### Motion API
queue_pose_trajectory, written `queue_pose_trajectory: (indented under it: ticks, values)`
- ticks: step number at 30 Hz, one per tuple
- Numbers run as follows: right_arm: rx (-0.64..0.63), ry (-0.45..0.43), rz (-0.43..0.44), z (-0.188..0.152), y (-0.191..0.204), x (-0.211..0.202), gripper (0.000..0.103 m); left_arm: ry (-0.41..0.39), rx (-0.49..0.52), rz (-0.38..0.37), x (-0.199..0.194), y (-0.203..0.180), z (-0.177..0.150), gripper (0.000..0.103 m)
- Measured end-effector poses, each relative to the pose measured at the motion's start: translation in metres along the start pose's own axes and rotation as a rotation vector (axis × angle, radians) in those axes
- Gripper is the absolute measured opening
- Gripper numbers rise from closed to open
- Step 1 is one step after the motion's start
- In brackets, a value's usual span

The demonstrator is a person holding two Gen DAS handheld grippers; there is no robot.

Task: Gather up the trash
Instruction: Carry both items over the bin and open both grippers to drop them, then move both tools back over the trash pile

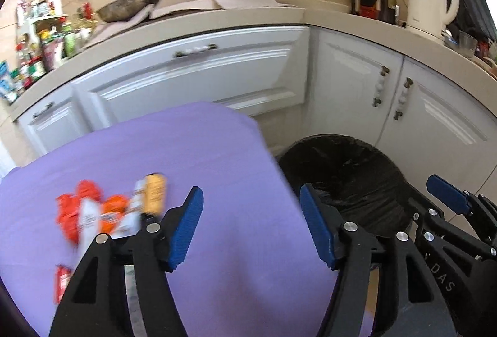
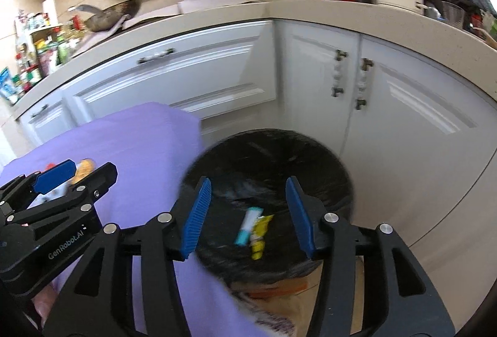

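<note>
Purple-clothed bench [image 1: 186,150] holds crinkly wrappers [image 1: 102,212] — light, soft, slippery; pinch a flat edge. Left tongs [image 1: 251,222] and right tongs [image 2: 248,212] both part-open, empty — two wrappers [image 2: 253,228] in black bin [image 2: 310,157].

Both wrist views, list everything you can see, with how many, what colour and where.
Wrappers on cloth: several, orange, white, tan; left side.
Purple cloth: one, covers the surface beside the bin.
Bin: one, black liner, on the floor by the cabinets.
Wrappers in bin: two, teal-white and yellow.
Cabinets: white, under the counter.
Kettle: one, white, counter right.
Pan: one, dark, counter left.
Left gripper: black, blue pads, open, over the cloth.
Right gripper: same, open, over the bin.
</note>
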State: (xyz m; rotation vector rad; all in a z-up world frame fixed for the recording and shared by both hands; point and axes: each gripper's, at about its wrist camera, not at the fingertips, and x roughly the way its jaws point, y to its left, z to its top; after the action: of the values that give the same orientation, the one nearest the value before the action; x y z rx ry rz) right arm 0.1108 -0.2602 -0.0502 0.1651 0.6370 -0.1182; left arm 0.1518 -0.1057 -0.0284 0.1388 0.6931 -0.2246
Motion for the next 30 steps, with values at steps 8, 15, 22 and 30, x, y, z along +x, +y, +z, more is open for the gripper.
queue_pose_trajectory:
  ticks: [8, 15, 22, 30]
  values:
    - [-0.071, 0.034, 0.151, -0.021, 0.079, -0.022, 0.049, -0.016, -0.069, 0.139, -0.048, 0.073, -0.037, 0.07]
    - [-0.152, 0.079, 0.235, -0.043, 0.141, -0.028, 0.05, 0.006, -0.144, 0.251, -0.073, 0.135, -0.071, 0.072]
    - [-0.22, 0.134, 0.267, -0.065, 0.188, -0.025, 0.051, 0.028, -0.216, 0.337, -0.083, 0.182, -0.098, 0.074]
    - [-0.257, 0.211, 0.215, -0.078, 0.199, -0.011, 0.051, 0.044, -0.245, 0.345, -0.085, 0.199, -0.114, 0.074]
